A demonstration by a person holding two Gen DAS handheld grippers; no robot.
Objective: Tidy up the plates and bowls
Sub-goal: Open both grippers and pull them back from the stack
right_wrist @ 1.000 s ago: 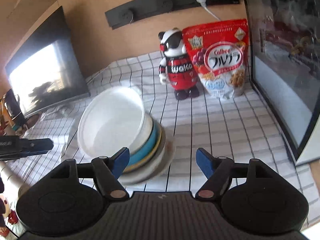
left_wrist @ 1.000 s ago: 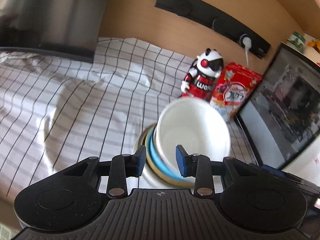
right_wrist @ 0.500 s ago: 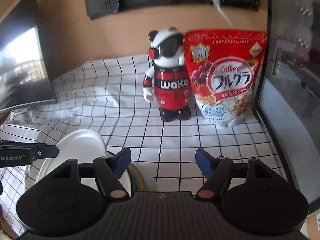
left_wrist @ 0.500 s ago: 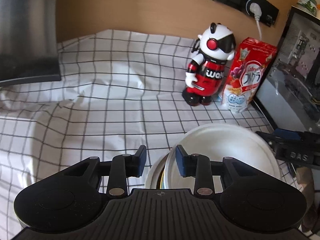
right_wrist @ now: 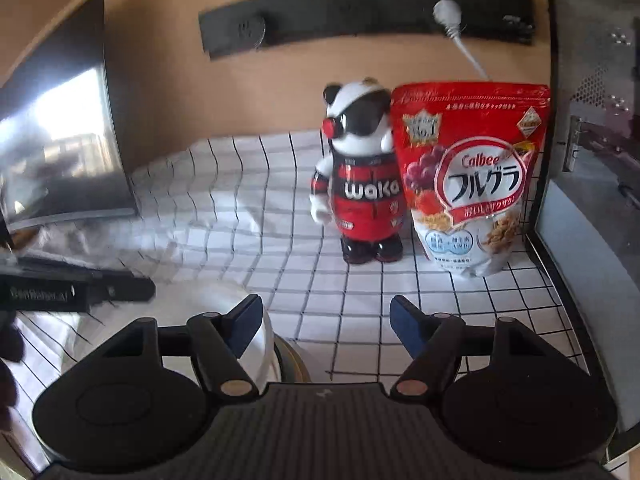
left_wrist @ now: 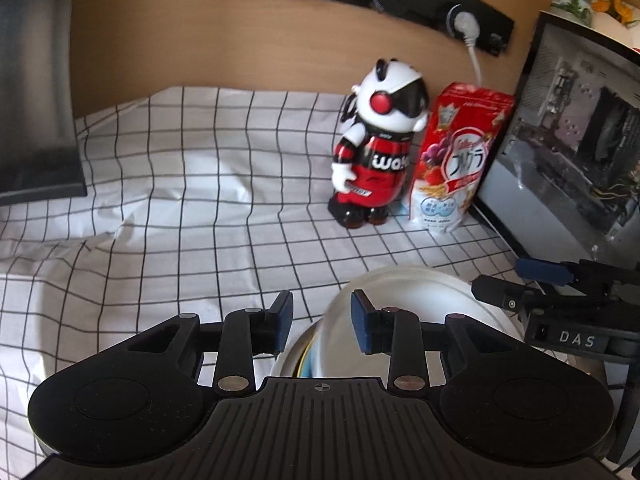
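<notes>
A stack of dishes stands on the checked cloth: a white bowl (left_wrist: 416, 292) on top, with blue and yellow rims and a white plate (left_wrist: 286, 364) under it. My left gripper (left_wrist: 320, 324) hangs over the stack's left rim, jaws partly open, holding nothing; one blue pad (left_wrist: 362, 326) is above the bowl, the other outside the stack. My right gripper (right_wrist: 326, 320) is wide open and empty; its left finger is over the white bowl (right_wrist: 256, 344). Each gripper shows in the other's view, the right one (left_wrist: 536, 284) and the left one (right_wrist: 76, 286).
A red and white toy figure (left_wrist: 378, 152) and a red cereal bag (left_wrist: 456, 160) stand at the back against the wall. A dark glass-fronted appliance (left_wrist: 572, 148) is on the right. A dark screen (left_wrist: 32, 92) is on the left. Wrinkled checked cloth (left_wrist: 160, 216) covers the table.
The dish stack went from tilted to lying flat on the cloth. Both grippers pulled back and up. The left jaws have opened a little wider.
</notes>
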